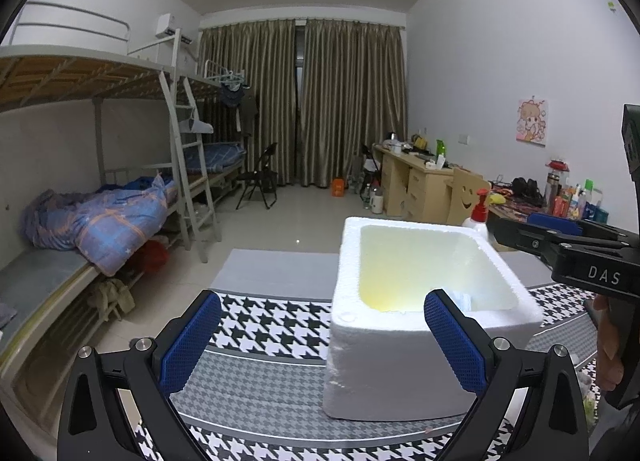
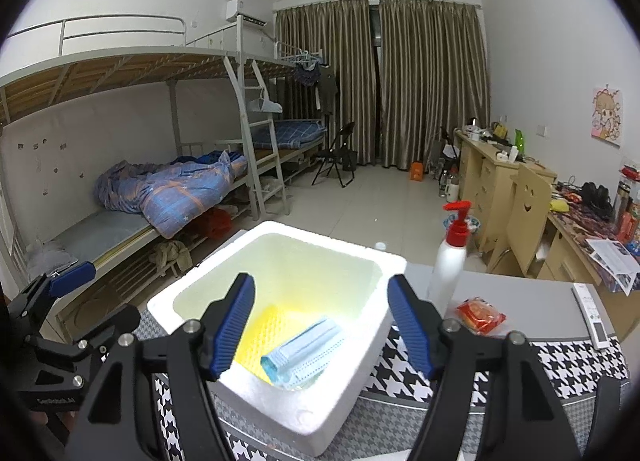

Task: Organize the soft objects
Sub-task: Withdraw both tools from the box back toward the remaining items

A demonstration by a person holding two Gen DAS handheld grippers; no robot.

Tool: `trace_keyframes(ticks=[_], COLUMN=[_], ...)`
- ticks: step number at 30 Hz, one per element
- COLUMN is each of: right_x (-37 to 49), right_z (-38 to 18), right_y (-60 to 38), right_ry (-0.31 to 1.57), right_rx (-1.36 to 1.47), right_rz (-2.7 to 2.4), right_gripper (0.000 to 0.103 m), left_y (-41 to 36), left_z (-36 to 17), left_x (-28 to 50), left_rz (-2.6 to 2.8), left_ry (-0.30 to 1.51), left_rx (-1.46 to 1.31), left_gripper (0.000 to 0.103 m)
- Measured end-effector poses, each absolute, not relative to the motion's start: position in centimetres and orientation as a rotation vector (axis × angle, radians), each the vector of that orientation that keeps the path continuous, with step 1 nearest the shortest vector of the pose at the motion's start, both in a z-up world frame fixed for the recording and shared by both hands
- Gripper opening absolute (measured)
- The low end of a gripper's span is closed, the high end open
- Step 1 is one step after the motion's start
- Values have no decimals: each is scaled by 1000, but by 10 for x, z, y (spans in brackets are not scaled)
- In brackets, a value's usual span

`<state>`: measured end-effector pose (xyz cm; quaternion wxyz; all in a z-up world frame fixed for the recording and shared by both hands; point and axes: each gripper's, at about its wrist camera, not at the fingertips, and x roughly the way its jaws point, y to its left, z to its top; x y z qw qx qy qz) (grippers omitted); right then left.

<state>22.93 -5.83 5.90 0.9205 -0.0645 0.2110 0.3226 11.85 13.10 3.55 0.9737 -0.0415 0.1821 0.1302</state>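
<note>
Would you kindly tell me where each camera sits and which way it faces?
Left wrist: on the left gripper, beside the white foam box, facing the curtained window; its open blue fingers, the right gripper and a hand show.
Right wrist: on the right gripper, above the box's open top, over pale blue face masks; its open fingers and the left gripper show.
Shared: box, white pump bottle, houndstooth cloth.

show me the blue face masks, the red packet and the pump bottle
blue face masks [image 2: 304, 349], right wrist view, middle of stack
red packet [image 2: 481, 315], right wrist view, centre of wrapper
pump bottle [image 2: 446, 265], right wrist view, white body
</note>
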Motion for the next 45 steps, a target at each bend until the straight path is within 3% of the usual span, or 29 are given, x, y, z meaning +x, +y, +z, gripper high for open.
trace_keyframes(ticks=[14,45], right_x=[204,167], right_z=[71,58], right_y=[-85,-171], right_ry=[345,321], right_rx=[-110,-45], right_rz=[599,458], right_gripper=[98,100], left_y=[102,49], left_z=[48,50], left_x=[114,97], left_rz=[175,23], left_ry=[339,316], left_rx=[-44,-9], left_gripper=[102,102])
